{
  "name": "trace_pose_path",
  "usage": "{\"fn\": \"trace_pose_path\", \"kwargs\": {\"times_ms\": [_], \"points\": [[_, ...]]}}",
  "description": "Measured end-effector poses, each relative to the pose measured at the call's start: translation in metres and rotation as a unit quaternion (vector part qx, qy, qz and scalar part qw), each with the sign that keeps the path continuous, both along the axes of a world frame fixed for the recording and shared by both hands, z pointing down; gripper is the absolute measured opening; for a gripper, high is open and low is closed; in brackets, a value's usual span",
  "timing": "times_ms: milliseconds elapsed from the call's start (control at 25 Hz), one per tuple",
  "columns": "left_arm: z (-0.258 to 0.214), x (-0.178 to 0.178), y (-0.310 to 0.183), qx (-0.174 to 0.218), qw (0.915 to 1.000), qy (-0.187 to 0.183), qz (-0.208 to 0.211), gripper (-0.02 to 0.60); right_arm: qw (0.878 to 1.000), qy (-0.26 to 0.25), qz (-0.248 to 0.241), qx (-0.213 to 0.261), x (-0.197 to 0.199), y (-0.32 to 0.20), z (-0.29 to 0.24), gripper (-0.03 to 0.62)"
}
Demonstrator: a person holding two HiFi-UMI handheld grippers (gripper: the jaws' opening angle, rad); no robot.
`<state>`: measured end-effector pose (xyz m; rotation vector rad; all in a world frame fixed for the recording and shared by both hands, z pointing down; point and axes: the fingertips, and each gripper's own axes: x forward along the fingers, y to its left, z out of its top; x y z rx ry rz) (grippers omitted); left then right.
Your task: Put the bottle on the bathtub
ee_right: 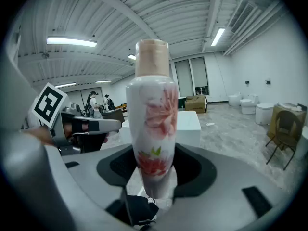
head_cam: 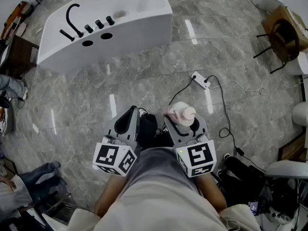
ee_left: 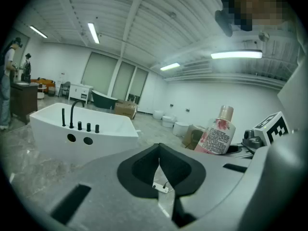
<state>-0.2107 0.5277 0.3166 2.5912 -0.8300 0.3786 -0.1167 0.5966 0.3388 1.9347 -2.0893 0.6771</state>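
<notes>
Marble floor (head_cam: pixel 144 76), bathtub (head_cam: pixel 139 20) at eleven o'clock overhead. Showed bottle (ee_right: pixel 153 105) white, red-flowered, beige-capped in right gripper view alone, clamped upright by right gripper (ee_right: pixel 153 170); left gripper (ee_left: pixel 159 170) pinched closed, empty.

- Bathtub (head_cam: pixel 120 25) stands on the floor (head_cam: pixel 144 81), upper left in head view, well ahead of both grippers.
- Faucet (head_cam: pixel 72 16) and a row of knobs (head_cam: pixel 99 24) sit on the tub's left-end deck, faucet left of the knobs.
- Power strip (head_cam: pixel 199 79) lies on the floor between tub and grippers, off to the right.
- Chair (head_cam: pixel 281 35) is at far right, well apart from the tub.
- Left gripper (head_cam: pixel 131 112) and right gripper (head_cam: pixel 183 118) sit side by side, just ahead of the person's torso.
- Bottle (head_cam: pixel 185 112) stands upright between the right gripper's jaws, a pad against each side.
- In the left gripper view the tub is ahead-left and the bottle to the right.
</notes>
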Motion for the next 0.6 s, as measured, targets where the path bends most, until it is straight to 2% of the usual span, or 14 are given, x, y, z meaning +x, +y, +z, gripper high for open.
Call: {"fn": "trace_pose_path", "kwargs": {"times_ms": [320,600], "points": [[0.012,0.008,-0.010,-0.012,0.9998,-0.014,0.004,0.008,1.000,-0.016,0.000,-0.017,0.014,-0.010,0.010,0.222],[0.030,0.017,-0.052,-0.036,0.9993,-0.009,0.009,0.008,0.999,-0.029,0.008,-0.037,0.029,-0.044,0.024,0.222]]}}
